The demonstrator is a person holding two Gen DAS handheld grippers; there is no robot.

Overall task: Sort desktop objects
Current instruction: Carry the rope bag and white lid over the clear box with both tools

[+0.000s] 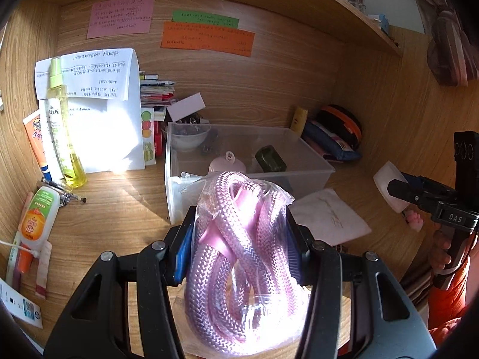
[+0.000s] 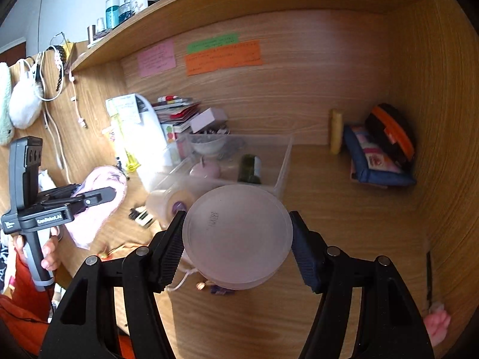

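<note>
both grippers loaded above a cluttered wooden desk

left wrist view: left gripper (image 1: pixel 239 257) clamps a bagged pink rope (image 1: pixel 239 254); clear bin (image 1: pixel 311 169) at 12 o'clock; slick plastic could slip. right wrist view: right gripper (image 2: pixel 236 239) pinches a frosted round lid (image 2: pixel 238 236) by its edges, liable to pop free; shelf overhead.

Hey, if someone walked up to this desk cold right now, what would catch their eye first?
Probably the bagged pink rope, clamped in the left gripper in front of the clear plastic bin. Next, the round frosted jar gripped by the right gripper, then the pink, green and orange notes on the desk's back panel.
</note>
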